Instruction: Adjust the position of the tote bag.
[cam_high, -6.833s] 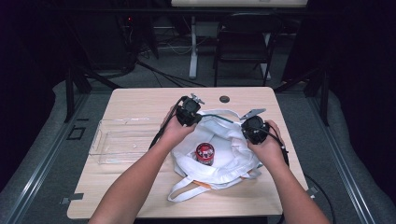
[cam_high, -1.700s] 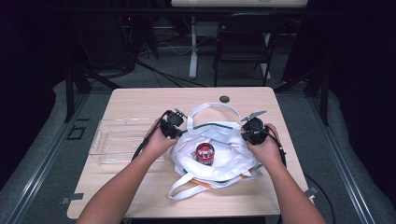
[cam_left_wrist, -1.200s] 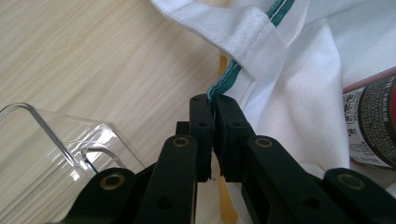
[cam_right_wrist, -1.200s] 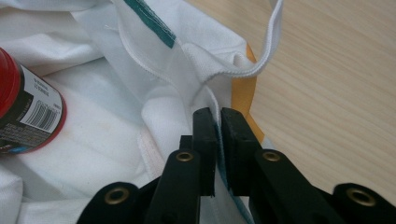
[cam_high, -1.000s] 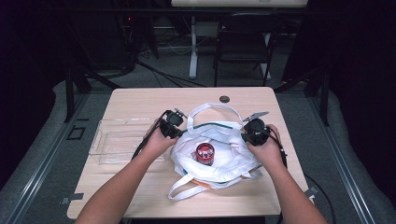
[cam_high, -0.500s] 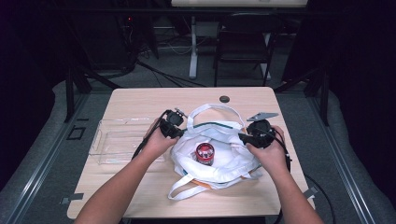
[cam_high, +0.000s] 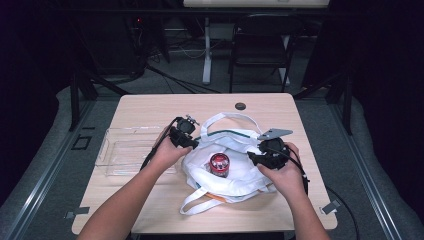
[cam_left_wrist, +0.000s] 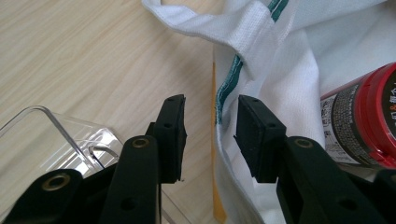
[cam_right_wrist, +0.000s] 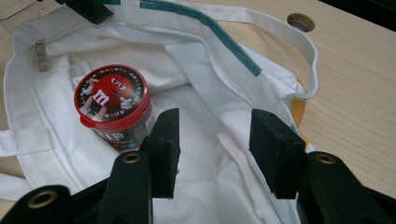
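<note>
A white cloth bag (cam_high: 235, 150) with a green-striped rim lies open on the wooden table (cam_high: 150, 107). Inside it stands a red-lidded candy tub (cam_high: 219, 164), also seen in the right gripper view (cam_right_wrist: 112, 100). My left gripper (cam_high: 194, 143) is at the bag's left rim. Its jaws have just been opening, and the striped bag edge (cam_left_wrist: 224, 88) hangs loose between them (cam_left_wrist: 210, 107). My right gripper (cam_high: 251, 158) is at the bag's right side. Its jaws have also just been opening and stand over the bag's lining (cam_right_wrist: 215, 121), pressing on nothing.
A clear plastic tray (cam_high: 120, 150) lies left of the bag, its corner just under the left gripper (cam_left_wrist: 42, 135). A round cable hole (cam_high: 240, 106) sits near the table's far edge. A chair (cam_high: 260, 50) and a desk leg stand beyond the table.
Both grippers' jaws have opened and let go of the bag's rim. The right gripper has drawn back a little toward the person. The left hand has stayed put.
</note>
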